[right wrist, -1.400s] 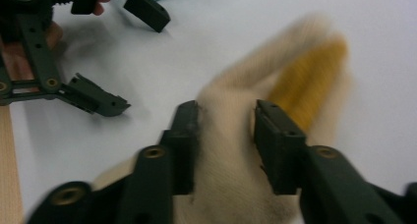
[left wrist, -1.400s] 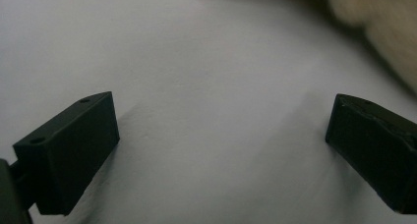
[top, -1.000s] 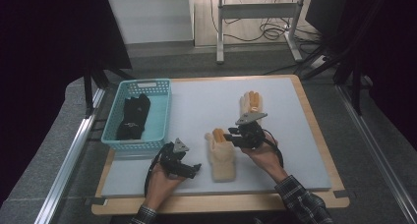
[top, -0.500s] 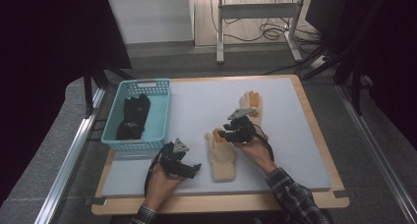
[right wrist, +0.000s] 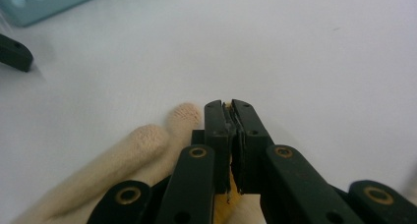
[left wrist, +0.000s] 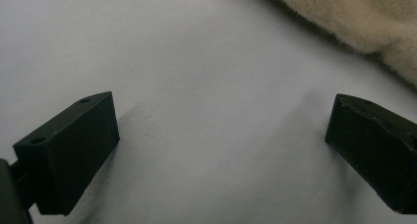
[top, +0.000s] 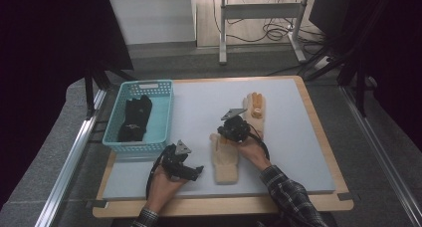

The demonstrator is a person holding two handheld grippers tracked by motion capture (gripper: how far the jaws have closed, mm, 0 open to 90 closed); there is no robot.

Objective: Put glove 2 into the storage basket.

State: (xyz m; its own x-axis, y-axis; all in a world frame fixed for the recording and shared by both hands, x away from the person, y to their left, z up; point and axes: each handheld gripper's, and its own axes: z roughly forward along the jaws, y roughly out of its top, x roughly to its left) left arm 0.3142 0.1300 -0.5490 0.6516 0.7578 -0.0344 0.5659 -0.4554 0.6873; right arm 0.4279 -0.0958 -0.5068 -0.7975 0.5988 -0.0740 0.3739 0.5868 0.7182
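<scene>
From the high view, my left gripper (top: 191, 171) lay low on the pale grey table mat (top: 298, 137) near the front edge, just left of the cream knitted glove (top: 225, 160) lying flat with its cuff toward me. My right gripper (top: 230, 130) sat over that glove's fingertip end, with a second cream glove with orange fingertips (top: 254, 112) just beyond it. The turquoise plastic basket (top: 160, 118) stood at the mat's left, holding a dark folded item (top: 134, 120), perhaps black gloves, though that view was too coarse for me to be sure.

The left gripper view gave what the high view could not: my left jaws stood wide apart over bare mat with nothing between them, and the fuzzy edge of the cream glove (left wrist: 364, 22) crossed the upper right corner, apart from the jaws.

The right gripper view showed my right gripper (right wrist: 232, 111) with its jaws pressed together, a thin sliver of material, yellowish lower down, pinched between them. Two rounded cream glove fingers (right wrist: 147, 140) lay just left of the jaws on the mat. In its upper left corner a strip of the turquoise basket (right wrist: 44, 3) appeared, and one black jaw tip of my other gripper (right wrist: 14, 52) at the left edge.
</scene>
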